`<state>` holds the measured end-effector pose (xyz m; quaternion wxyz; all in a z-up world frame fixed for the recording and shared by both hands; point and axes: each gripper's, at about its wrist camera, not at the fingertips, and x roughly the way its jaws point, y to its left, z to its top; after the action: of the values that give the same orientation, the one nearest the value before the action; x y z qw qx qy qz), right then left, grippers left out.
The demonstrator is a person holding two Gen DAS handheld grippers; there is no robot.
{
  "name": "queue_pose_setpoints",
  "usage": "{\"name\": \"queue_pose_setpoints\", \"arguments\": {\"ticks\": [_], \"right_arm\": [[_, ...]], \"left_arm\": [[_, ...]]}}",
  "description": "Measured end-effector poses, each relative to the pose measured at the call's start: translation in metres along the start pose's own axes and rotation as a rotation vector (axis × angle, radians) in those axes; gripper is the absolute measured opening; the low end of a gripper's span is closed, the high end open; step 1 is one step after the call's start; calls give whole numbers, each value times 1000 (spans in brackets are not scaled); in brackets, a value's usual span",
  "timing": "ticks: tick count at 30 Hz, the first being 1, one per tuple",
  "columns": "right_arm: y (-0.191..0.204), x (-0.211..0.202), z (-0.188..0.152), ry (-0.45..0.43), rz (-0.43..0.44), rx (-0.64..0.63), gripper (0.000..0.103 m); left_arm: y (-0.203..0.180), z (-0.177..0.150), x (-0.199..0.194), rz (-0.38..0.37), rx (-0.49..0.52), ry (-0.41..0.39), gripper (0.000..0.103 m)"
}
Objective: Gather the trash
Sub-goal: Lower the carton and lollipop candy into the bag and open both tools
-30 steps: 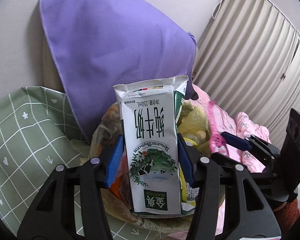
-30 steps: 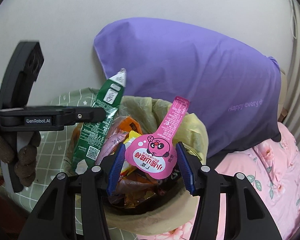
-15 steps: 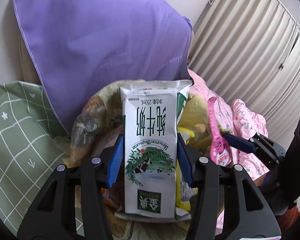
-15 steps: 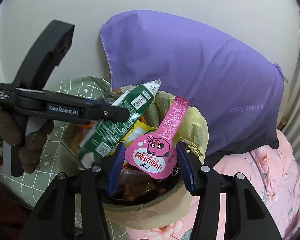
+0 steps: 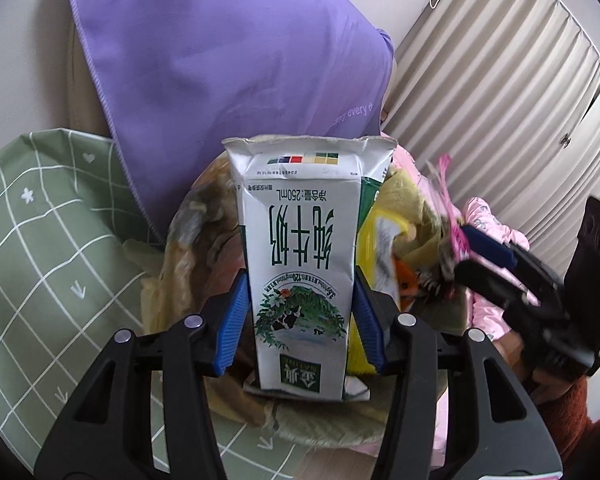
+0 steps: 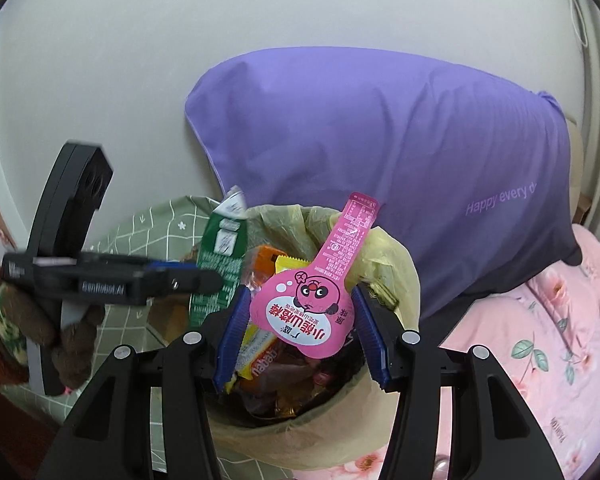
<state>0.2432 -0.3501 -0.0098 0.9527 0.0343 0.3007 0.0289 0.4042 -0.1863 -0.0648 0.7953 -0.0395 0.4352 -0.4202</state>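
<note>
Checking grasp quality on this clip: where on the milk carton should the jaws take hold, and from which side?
On the flat lower body of the milk carton, across its narrow width, coming from its base end. The carton is flattened, so its two long edges give parallel faces. The left gripper already clamps it this way, leaving the crumpled open end free over the trash bin.

The left black plastic tool (image 5: pixel 300 300) has two thick black arms with round silver screws; its fingers (image 5: pixel 231 322) wear ribbed blue pads. The right black plastic tool (image 6: pixel 302 334) looks just the same; blue pads, silver screws. Seen from the side, the left one has small white letters on its black bar; a hand in a fuzzy brown glove (image 6: pixel 66 338) wraps its handle, with a red-brown sleeve behind.
</note>
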Motion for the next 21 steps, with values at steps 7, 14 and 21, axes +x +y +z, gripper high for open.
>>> {"name": "queue_pose_setpoints", "arguments": {"ticks": [7,14,21], "right_arm": [[0,11,4,25,6,-7,49],[3,12,2,33,30,-52,49],[5,19,3,49,47,-112,49]], "left_arm": [[-7,1,0,20,21,-11,47],[-16,-1,-7,37,27,-20,47],[-14,-5,-19,48,-1,-66,58]]}}
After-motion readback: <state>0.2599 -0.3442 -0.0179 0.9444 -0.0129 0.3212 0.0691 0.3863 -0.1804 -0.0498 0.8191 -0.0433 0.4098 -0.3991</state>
